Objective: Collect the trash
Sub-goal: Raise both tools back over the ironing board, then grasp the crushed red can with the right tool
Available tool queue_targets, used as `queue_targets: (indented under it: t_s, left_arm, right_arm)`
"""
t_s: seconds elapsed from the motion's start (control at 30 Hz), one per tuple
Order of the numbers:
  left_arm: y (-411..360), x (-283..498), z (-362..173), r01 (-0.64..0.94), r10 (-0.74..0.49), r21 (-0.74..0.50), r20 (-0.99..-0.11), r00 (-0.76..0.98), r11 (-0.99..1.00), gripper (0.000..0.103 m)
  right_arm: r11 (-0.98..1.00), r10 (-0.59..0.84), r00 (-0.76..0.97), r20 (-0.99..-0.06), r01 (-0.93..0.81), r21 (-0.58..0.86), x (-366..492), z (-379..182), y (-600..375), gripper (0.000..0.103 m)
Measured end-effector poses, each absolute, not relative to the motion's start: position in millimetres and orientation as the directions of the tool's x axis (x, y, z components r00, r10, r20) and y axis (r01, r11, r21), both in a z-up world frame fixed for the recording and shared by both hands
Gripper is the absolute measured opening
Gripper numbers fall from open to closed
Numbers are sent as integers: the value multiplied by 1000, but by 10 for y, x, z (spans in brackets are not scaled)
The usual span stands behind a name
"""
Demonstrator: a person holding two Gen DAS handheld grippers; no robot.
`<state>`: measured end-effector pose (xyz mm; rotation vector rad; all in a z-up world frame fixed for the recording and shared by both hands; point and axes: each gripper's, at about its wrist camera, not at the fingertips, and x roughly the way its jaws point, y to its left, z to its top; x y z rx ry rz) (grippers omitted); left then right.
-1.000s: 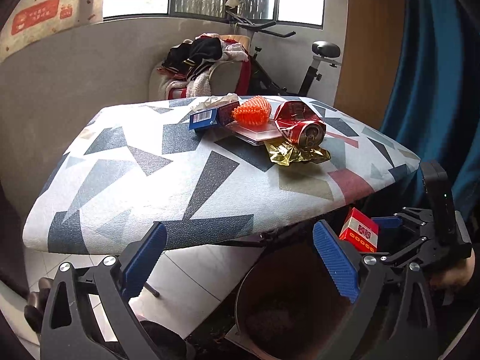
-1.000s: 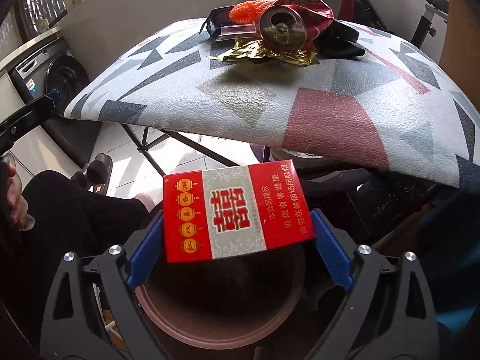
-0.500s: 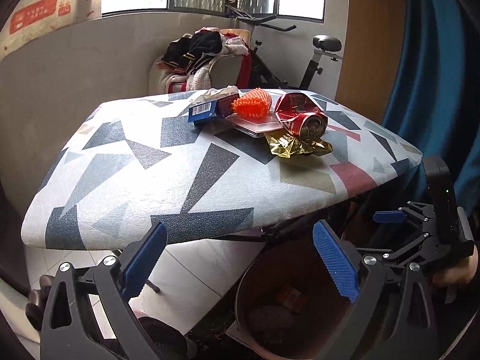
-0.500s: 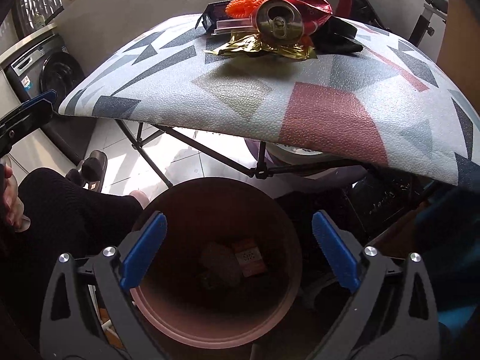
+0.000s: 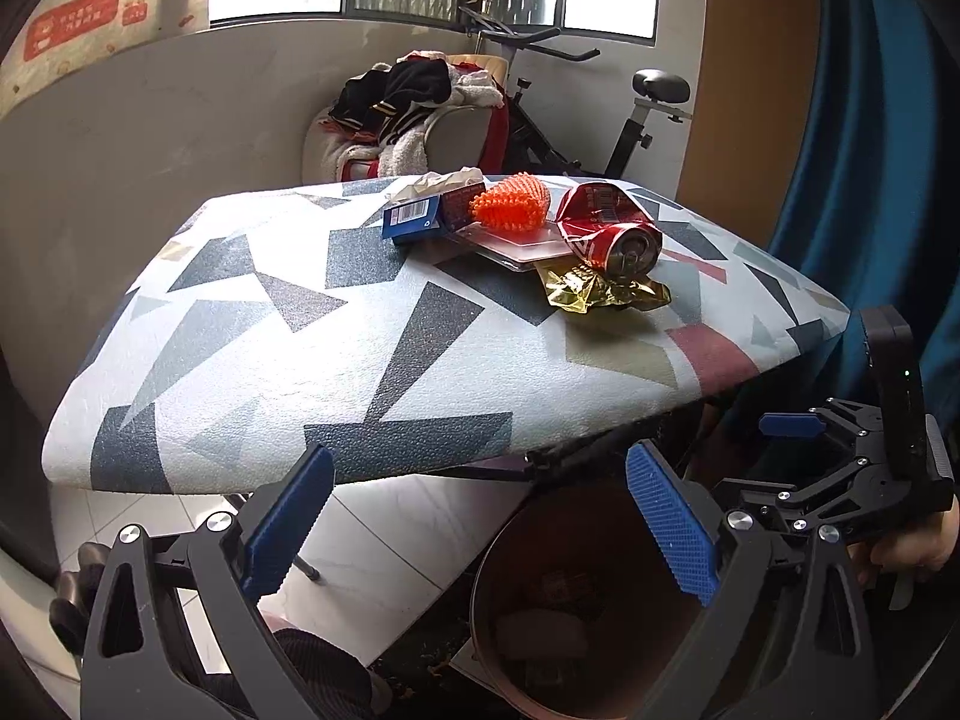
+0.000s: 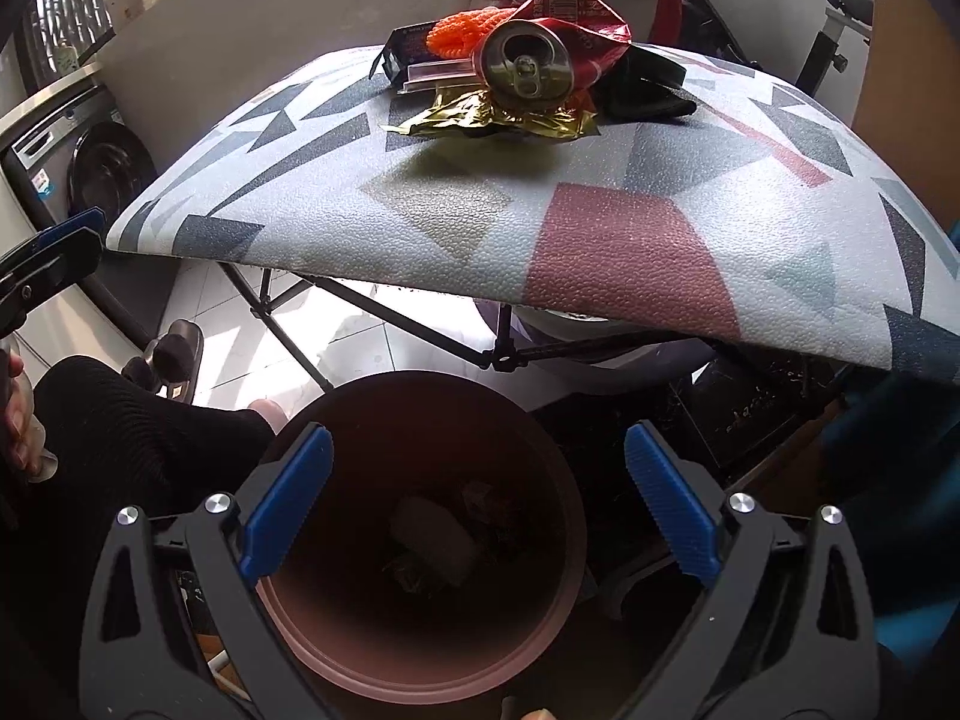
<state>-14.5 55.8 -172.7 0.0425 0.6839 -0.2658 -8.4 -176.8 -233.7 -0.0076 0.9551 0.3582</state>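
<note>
some scraps already lie in the round brown plastic bin (image 6: 420,546) below the right tool (image 6: 474,498), spread and empty. the left tool (image 5: 480,510) is spread too; left on the patterned surface (image 5: 360,348): a crushed red can (image 5: 612,234), gold foil wrapper (image 5: 600,291), orange spiky ball (image 5: 513,210) and blue box (image 5: 417,219).

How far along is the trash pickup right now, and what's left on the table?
Some trash already lies in the brown bin. Nothing is in hand: the right gripper hangs open over it, and the left gripper is open too. Left on the table: crushed red can, gold wrapper, orange spiky ball, blue box.
</note>
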Motion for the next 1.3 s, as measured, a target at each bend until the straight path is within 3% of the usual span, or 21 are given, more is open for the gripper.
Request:
queue_targets:
  t_s: [0.3,0.6,0.83,1.0,1.17,1.3]
  left_arm:
    - [588,-87,-1752,241,-223,-63,-644,731,969,96]
    - [727,99,-1721,218,-275,-167,-631,725,961,96]
    - [726,388,-1699,245,-305,-183,-620,723,952,96]
    - [732,605,-1695,242,-313,-199,-615,724,950,96]
    - [638,711,-1743,273,-334,-195,-619,711,942,96]
    - [579,727,-1797,285,-349,-205,-627,696,936,96]
  right_arm:
    - [949,290,567,-771,-272,157,79,-2104,-1894,96]
    - [954,275,669,-691,-280,108,944,-1370,-2120,95]
    - [935,336,627,-703,-312,169,1776,-1344,-2086,79]
    - [938,317,585,-747,-312,154,2155,-1566,-1981,75]
    - [909,396,525,-753,-342,239,2253,-1729,-1914,71]
    - [892,437,530,-727,-359,275,2157,-1692,-1916,55]
